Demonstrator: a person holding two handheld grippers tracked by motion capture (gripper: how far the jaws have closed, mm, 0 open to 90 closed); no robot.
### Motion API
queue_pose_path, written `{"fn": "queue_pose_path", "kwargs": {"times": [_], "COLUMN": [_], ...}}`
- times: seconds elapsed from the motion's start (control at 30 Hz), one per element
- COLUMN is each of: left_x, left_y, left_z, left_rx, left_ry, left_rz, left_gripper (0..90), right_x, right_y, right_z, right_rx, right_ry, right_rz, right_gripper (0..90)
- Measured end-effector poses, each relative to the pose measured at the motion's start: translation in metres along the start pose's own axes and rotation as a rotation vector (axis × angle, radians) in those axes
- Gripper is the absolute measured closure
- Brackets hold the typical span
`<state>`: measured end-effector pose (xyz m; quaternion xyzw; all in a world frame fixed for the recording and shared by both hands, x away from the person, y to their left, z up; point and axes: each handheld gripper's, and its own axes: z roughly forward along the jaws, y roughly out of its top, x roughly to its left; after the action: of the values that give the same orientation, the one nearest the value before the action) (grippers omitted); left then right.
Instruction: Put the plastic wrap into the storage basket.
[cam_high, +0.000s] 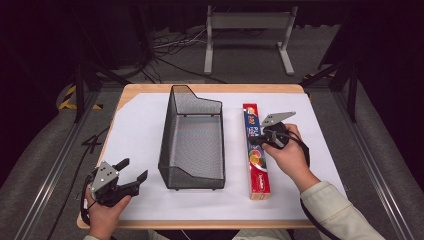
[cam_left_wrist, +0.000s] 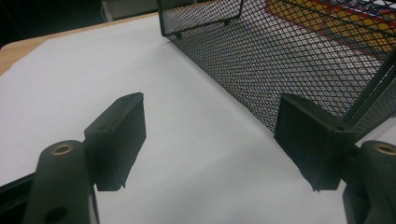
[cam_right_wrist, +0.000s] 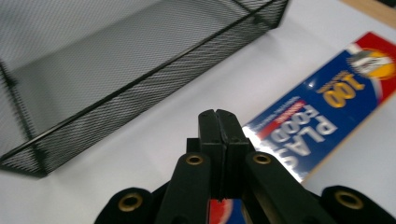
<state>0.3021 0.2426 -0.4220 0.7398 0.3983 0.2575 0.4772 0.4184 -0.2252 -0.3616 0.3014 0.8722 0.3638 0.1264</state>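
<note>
A black wire-mesh basket (cam_high: 197, 177) stands empty in the middle of the table. To its right lies a long blue and red box (cam_high: 258, 175) of plastic food bags, parallel to the basket. My right gripper (cam_high: 261, 141) hovers over the box's middle, jaws shut with nothing between them. In the right gripper view the shut gripper (cam_right_wrist: 218, 119) points at the gap between the box (cam_right_wrist: 327, 112) and the basket (cam_right_wrist: 116, 60). My left gripper (cam_high: 134, 169) rests open at the near left, left of the basket. Its view shows my wide-open gripper (cam_left_wrist: 210, 135) beside the basket's wall (cam_left_wrist: 289, 56).
A white sheet (cam_high: 135, 130) covers most of the wooden tabletop (cam_high: 150, 88). Bare sheet lies left of the basket and right of the box. Behind the table, a grey metal stand (cam_high: 248, 30) and cables (cam_high: 165, 45) sit on the floor.
</note>
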Motion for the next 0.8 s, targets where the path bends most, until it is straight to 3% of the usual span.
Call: {"fn": "queue_pose_path", "kwargs": {"times": [0.13,0.23,0.37,0.47,0.53,0.57,0.8], "left_x": [0.0,0.0,0.0,0.0,-0.001,-0.001,0.0], "left_y": [0.0,0.0,0.0,0.0,0.0,0.0,0.0], "left_z": [0.001,0.001,0.001,0.002,0.002,0.002,0.002], "left_rx": [0.002,0.004,0.006,0.009,0.007,0.01,0.012], "left_ry": [-0.002,-0.003,-0.002,-0.003,-0.005,-0.006,-0.004], "left_rz": [0.0,0.003,-0.001,0.0,0.0,0.001,0.001], "left_gripper": [25.7,25.7,25.7,25.7,25.7,25.7,25.7], "right_x": [0.025,0.037,0.048,0.061,0.063,0.067,0.075], "right_y": [-0.005,-0.01,-0.015,-0.017,-0.018,-0.02,-0.023], "right_z": [-0.005,-0.005,-0.007,-0.004,-0.002,0.002,0.01], "right_rx": [0.048,0.095,0.096,0.136,0.147,0.19,0.266], "right_ry": [0.065,0.068,0.099,0.132,0.136,0.15,0.179], "right_rz": [-0.056,-0.069,-0.087,-0.137,-0.149,-0.169,-0.193], "right_gripper": [90.0,90.0,90.0,90.0,90.0,90.0,90.0]}}
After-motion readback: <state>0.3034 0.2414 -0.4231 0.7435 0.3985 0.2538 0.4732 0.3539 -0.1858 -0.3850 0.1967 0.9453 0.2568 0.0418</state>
